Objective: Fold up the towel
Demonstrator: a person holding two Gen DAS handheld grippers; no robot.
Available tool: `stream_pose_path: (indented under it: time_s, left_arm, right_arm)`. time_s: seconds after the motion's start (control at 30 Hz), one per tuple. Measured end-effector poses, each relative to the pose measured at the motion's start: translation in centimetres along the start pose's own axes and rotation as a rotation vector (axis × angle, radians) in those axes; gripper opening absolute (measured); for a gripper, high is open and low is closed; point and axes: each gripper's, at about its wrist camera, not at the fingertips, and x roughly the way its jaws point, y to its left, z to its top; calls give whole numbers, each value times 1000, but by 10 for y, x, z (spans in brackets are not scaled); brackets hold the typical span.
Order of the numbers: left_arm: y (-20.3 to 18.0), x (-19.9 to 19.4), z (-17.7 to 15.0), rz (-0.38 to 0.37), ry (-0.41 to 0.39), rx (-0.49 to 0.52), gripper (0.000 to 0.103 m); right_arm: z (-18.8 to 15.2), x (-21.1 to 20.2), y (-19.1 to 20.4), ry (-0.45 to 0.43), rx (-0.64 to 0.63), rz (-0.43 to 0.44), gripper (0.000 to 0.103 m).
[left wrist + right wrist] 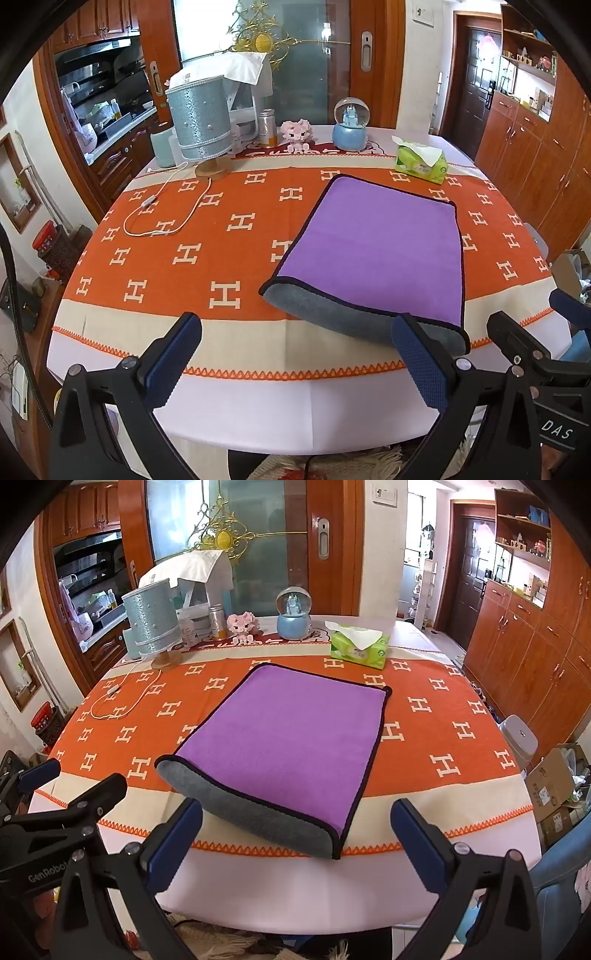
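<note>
Reading "GenRobot" on the left gripper (pixel 37 775), beside towel (pixel 288 738).

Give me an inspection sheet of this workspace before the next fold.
Surface: table under an orange H-pattern cloth.
Job's things: purple towel folded once, grey underside showing at the rounded near edge, lying flat.
Clutter: lamp, can, pink toy, snow globe and tissue pack along the far edge, all apart from the towel.
Grippers: left gripper and right gripper both open, at the near edge, holding nothing.
Cables: white cord looped left of the towel, apart from it.
Surroundings: cabinets, glass door, boxes on the floor.
</note>
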Motion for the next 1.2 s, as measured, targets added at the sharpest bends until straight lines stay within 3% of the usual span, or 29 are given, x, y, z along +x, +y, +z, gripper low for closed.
stream_pose_path:
  time_s: [1.2]
  left_arm:
    - [0, 0, 0, -1, -1, 0, 102]
  right_arm:
    - [-1, -2, -1, 4, 1, 0, 102]
